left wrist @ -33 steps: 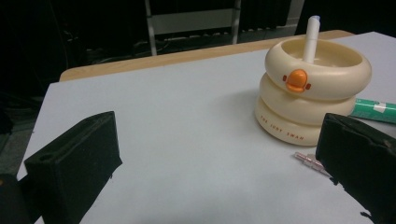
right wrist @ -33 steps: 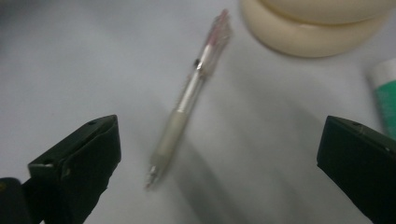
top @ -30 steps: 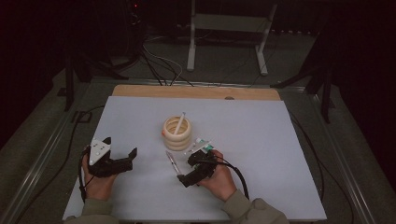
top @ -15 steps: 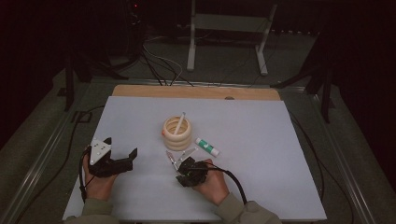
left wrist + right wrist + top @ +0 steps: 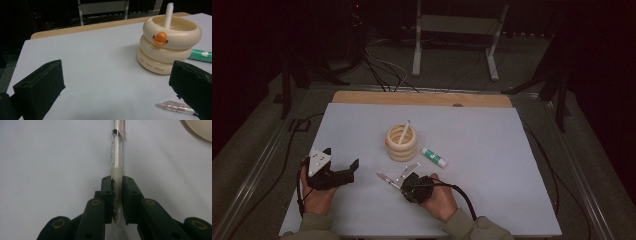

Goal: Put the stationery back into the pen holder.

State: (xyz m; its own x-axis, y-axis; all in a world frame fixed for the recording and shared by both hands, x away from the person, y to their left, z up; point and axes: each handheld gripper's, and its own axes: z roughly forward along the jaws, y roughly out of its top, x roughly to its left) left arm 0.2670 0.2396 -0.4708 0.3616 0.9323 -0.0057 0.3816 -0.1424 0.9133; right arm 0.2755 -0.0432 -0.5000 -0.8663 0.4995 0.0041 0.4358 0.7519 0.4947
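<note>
The right gripper (image 5: 117,185) has just closed on the pen (image 5: 116,157) — it lies flat on the table (image 5: 492,140), near the cream pen holder (image 5: 402,143), its length stretching ahead.

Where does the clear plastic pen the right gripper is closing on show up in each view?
High view: clear plastic pen lies low centre on the white table, at the right gripper.
Left gripper view: bottom right corner, beside the black right finger.
Right gripper view: centre, running up from between the fingers, which have just closed on its grip end.
Shared landmark: cream ringed plastic holder.
</note>
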